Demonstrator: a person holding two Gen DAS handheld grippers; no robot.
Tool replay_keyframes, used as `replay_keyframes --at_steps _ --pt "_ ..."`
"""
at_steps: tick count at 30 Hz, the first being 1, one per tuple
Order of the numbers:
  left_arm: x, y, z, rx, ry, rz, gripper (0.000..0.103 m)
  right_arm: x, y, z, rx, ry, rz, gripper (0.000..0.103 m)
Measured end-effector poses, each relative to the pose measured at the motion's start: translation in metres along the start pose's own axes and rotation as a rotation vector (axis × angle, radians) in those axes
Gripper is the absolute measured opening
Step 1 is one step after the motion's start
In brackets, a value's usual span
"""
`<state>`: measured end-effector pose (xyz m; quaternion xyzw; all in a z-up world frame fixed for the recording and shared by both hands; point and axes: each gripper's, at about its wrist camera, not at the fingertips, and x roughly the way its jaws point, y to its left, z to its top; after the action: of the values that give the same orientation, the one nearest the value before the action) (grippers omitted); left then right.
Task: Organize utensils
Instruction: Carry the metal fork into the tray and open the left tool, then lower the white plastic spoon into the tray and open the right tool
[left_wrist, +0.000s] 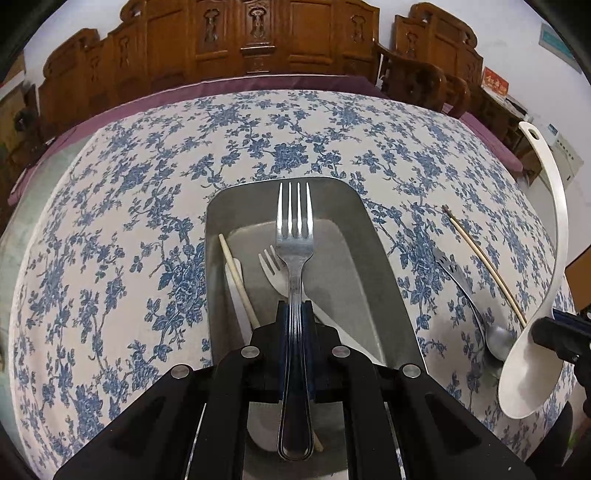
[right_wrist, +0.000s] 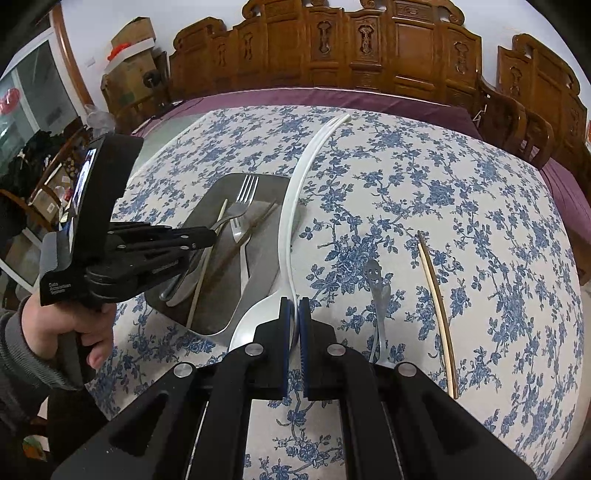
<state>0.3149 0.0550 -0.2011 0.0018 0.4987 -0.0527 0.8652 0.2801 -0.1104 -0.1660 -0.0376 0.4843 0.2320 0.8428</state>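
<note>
- Stainless steel: one metal fork (left_wrist: 294, 236), clamped by its handle between the closed jaws of the left gripper (left_wrist: 294, 314), tines pointing away, held over the tray.
- One rectangular metal tray (left_wrist: 384, 266) with rounded corners, resting on the table left of centre.
- In the tray: one white plastic fork (left_wrist: 271, 266), one white plastic knife (left_wrist: 236, 295), and one pale wooden chopstick (left_wrist: 236, 277) lying across the knife. The right wrist view showed a second, darker stick (right_wrist: 247, 232) there too; whether it was a chopstick could not be told.
- One white plastic ladle (right_wrist: 295, 206), long curved handle, gripped near its bowl by the closed jaws of the right gripper (right_wrist: 294, 314), bowl nearest the camera, handle reaching away just beside the tray's right edge.
- One metal spoon (right_wrist: 378, 295) with a cut-out smiling face at the handle end, flat on the cloth right of the ladle.
- One pair of wooden chopsticks (right_wrist: 437, 306), side by side on the cloth, right of the spoon.
- One hand (right_wrist: 55, 325), grey sleeve, holding the left gripper's grip.
- Surface: one table under a white tablecloth (right_wrist: 480, 206) printed with blue flowers; purple cloth beneath at the far edge.
- Room: carved wooden bench (right_wrist: 332, 48) and chairs against a pale wall; cardboard boxes (right_wrist: 129, 48) stacked at far left.
</note>
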Motion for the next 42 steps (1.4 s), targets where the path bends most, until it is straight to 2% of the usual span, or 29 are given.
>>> replay_keyframes --at_steps 11,17,26,30,34,42 --pt "0.004 0.003 0.002 0.001 0.004 0.005 0.007 0.009 0.003 0.004 -0.011 0.008 0.011 0.006" --pt "-0.016 0.015 -0.004 -0.010 -0.030 -0.002 0.007 0.018 0.015 0.009 -0.029 0.014 0.022 0.006" --pt "-0.050 0.038 -0.016 -0.013 -0.075 0.028 0.008 0.040 0.047 0.021 -0.074 0.022 0.052 0.006" --pt "-0.064 0.047 -0.023 -0.010 -0.093 0.033 0.020 0.056 0.055 0.026 -0.068 0.039 0.070 0.006" --pt "-0.074 0.052 -0.028 -0.014 -0.106 0.037 0.021 0.071 0.061 0.028 -0.074 0.061 0.071 0.006" --pt "-0.088 0.062 -0.040 -0.034 -0.120 0.035 0.038 0.093 0.071 0.030 -0.077 0.095 0.092 0.006"
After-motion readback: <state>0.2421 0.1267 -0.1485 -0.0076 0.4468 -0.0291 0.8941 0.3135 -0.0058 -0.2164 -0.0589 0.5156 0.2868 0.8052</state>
